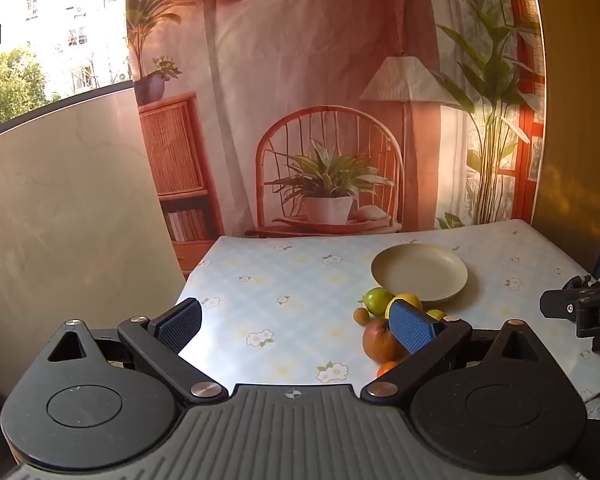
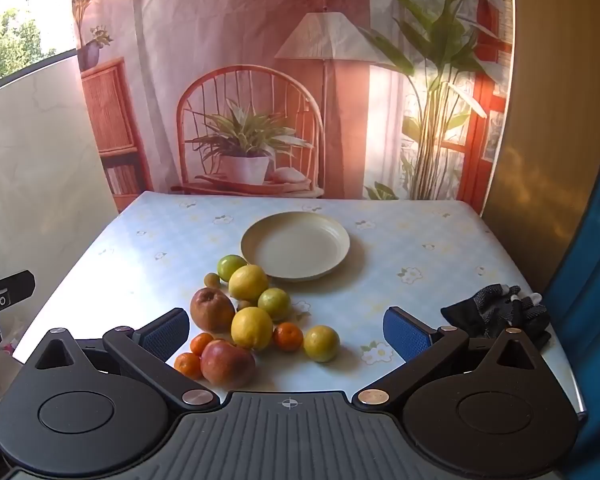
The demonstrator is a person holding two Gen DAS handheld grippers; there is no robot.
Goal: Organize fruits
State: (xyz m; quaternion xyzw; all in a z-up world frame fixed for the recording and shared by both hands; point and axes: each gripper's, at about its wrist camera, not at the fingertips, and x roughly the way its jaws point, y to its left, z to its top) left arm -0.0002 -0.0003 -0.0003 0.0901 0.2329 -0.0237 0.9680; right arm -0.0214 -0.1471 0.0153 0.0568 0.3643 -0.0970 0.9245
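The right tool (image 2: pixel 286 330) hangs over the near edge of the worktop (image 2: pixel 400 248), its two blue pads spread as wide as they go and holding nothing. Most of the fruit lies in the gap between its fingers, a little ahead of the tips and toward the left one. Nearest are a red apple (image 2: pixel 227 362) and two small oranges (image 2: pixel 188 365) close to the left finger (image 2: pixel 168 332). Just beyond sit a lemon (image 2: pixel 252 328), another small orange (image 2: pixel 288 337) and a yellow-green fruit (image 2: pixel 321 343). Farther on lie a brownish apple (image 2: pixel 212 309), a second lemon (image 2: pixel 248 282), two green fruits (image 2: pixel 274 303) and a tiny brown one (image 2: pixel 212 280). The pile touches in places and nothing covers it. Behind it stands a pale plate (image 2: pixel 300 220), bare. A black glove (image 2: pixel 496 312) lies off to the right, past the right finger, clear of the fruit.

The left tool (image 1: pixel 296 322) is also fully spread and holds nothing. It points at bare worktop (image 1: pixel 280 272) left of the pile; its right finger (image 1: pixel 412 326) hides part of the fruit, with an apple (image 1: pixel 378 342) showing just beside it. The plate (image 1: pixel 420 272) lies farther to the right. A printed backdrop (image 2: pixel 260 40) hangs behind the worktop.
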